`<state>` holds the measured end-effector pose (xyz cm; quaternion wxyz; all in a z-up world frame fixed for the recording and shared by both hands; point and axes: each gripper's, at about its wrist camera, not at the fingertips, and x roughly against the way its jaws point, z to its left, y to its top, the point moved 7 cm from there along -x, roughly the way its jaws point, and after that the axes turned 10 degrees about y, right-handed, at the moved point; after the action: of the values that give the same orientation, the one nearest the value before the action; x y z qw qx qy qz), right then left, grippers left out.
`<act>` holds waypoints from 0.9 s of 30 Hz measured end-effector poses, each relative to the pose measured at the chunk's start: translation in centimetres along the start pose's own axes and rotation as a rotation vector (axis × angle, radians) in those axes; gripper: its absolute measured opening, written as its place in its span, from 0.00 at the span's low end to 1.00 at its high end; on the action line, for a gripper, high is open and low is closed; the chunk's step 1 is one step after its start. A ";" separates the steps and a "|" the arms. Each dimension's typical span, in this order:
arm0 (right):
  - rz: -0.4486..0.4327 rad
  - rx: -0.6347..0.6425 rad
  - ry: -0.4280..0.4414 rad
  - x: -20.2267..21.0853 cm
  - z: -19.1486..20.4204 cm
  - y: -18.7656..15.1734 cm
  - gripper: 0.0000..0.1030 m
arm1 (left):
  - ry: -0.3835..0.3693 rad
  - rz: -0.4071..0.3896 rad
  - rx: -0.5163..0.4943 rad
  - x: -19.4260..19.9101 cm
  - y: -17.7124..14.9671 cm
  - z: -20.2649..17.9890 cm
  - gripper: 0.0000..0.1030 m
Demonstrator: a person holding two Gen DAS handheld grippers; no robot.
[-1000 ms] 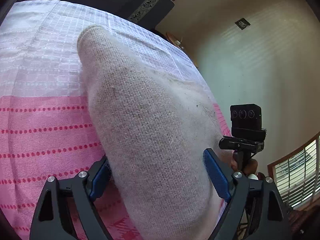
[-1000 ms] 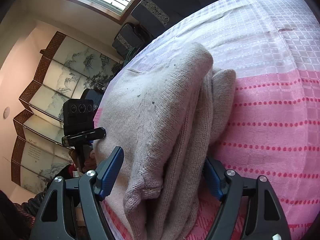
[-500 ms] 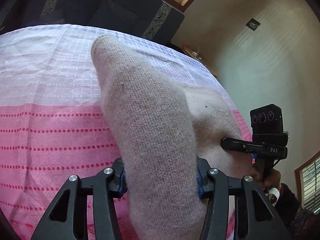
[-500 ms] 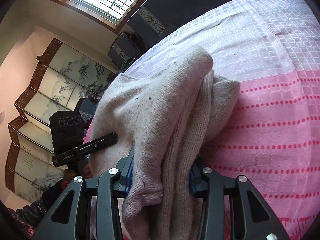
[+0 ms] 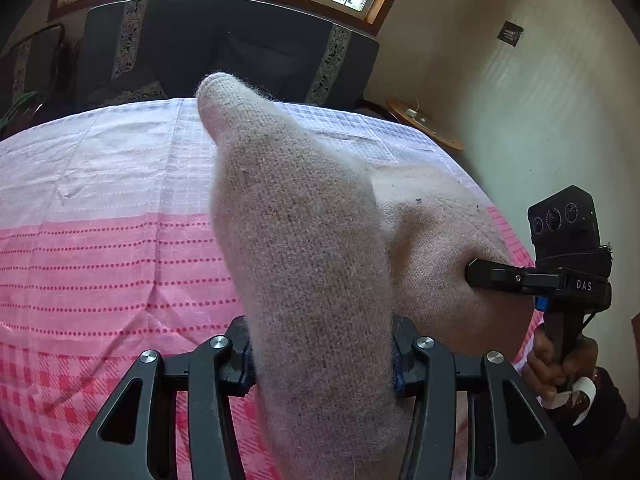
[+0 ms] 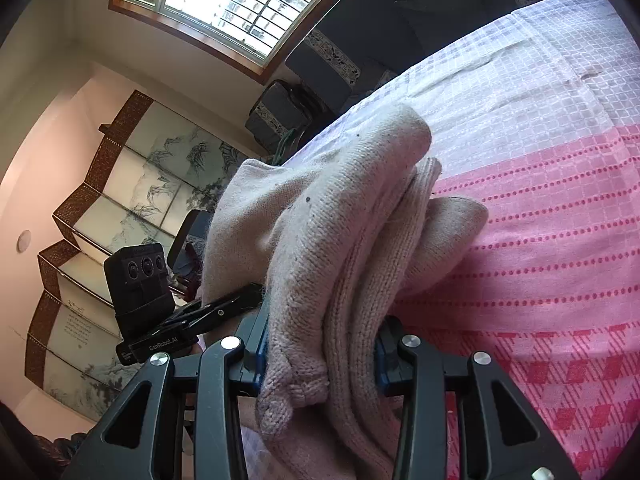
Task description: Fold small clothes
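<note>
Item: beige knitted garment (image 5: 304, 240), fuzzy, bunched into thick folds. It is held at two places and is seen partly raised above a pink and white checked cloth (image 5: 100, 248) that covers the bed-like surface beneath; whether the far end of the garment touches the cloth cannot be told.

Left gripper (image 5: 320, 354): clenched on a thick fold of the garment, which is pressed between both pads and runs forward and upward from them to a rounded tip.

Right gripper (image 6: 320, 354): clenched on several stacked layers of the same garment, with a ribbed edge seen just beside the right pad and a rolled hem hanging below the left one.

In the left wrist view, the right gripper (image 5: 500, 278) is seen at the right edge, biting into the side of the garment, with its black camera block above and a hand (image 5: 560, 364) wrapped around its handle. In the right wrist view, the left gripper (image 6: 224, 310) is seen at the left, its tip lost behind the garment.

Surroundings: a barred window (image 6: 224, 4) with a wooden frame; a dark sofa (image 5: 224, 56) behind the cloth; a folding screen (image 6: 132, 184) painted with branches; a small round wooden table (image 5: 424, 124) near the wall.
</note>
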<state>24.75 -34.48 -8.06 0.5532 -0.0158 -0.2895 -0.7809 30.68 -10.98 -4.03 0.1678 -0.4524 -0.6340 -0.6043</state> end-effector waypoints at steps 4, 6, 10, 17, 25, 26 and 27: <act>0.007 0.004 0.016 -0.8 1.4 -1.4 0.36 | 0.055 -0.020 -0.025 2.1 -1.0 0.4 0.48; 0.005 0.001 0.025 -1.0 2.0 -2.0 0.36 | 0.070 -0.030 -0.025 3.1 -1.8 0.9 0.48; 0.004 -0.003 0.043 -1.4 3.0 -3.0 0.36 | 0.093 -0.042 -0.027 4.8 -3.0 1.5 0.48; 0.006 -0.010 0.056 -1.9 4.2 -4.6 0.36 | 0.112 -0.040 -0.030 6.6 -4.8 2.2 0.48; 0.028 -0.022 0.051 -3.2 4.9 -5.9 0.36 | 0.128 -0.029 -0.025 8.0 -7.7 3.1 0.48; 0.030 -0.021 0.050 -3.3 5.0 -6.1 0.36 | 0.131 -0.029 -0.023 8.2 -8.0 3.2 0.48; 0.031 -0.022 0.050 -3.5 5.1 -6.3 0.36 | 0.132 -0.028 -0.021 8.4 -8.3 3.3 0.48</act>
<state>19.07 -27.73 -7.72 0.5723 -0.0069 -0.2666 -0.7755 20.88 -3.66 -3.45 0.1959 -0.4041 -0.6215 -0.6419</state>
